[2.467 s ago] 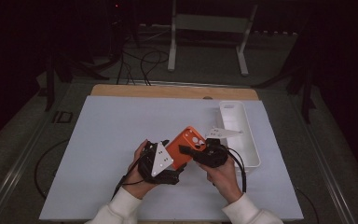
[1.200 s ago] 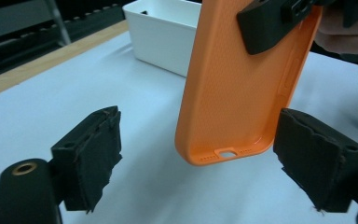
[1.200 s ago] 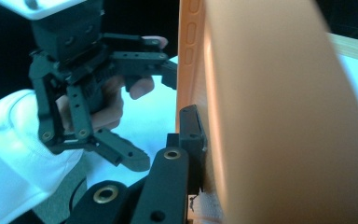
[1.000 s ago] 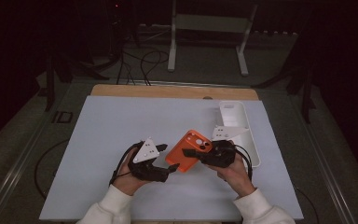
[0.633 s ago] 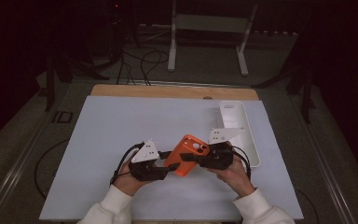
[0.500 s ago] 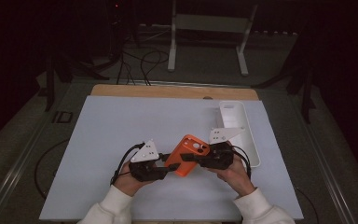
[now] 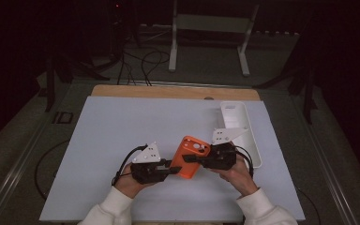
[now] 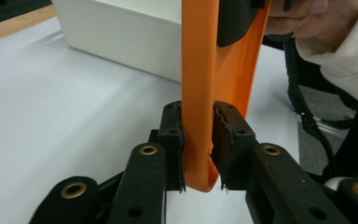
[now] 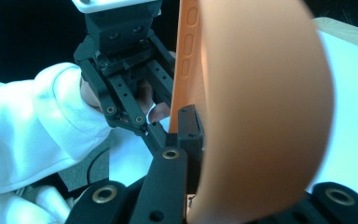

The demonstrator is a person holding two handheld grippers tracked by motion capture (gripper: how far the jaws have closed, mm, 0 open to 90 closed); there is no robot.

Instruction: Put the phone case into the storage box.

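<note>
— Holding what, over the bench (image 7: 122,122)?
— An orange phone case (image 7: 191,157), raised just above the white top, beside the white tray (image 7: 255,140).
— Left tool (image 7: 174,169)?
— Jaws just closing, now clenched on the case's lower edge.
— Right tool (image 7: 187,159)?
— Clamped on the case's opposite side, fully tightened.

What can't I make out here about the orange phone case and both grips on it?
- Right gripper view: the orange rubbery phone case, blurred by closeness, hides one of the right gripper's fingers.
- Left gripper view: the case's top is cut off by the frame edge; the white rectangular plastic tray's inside is out of frame.
- High view: the left gripper's contact is too small to judge.
</note>
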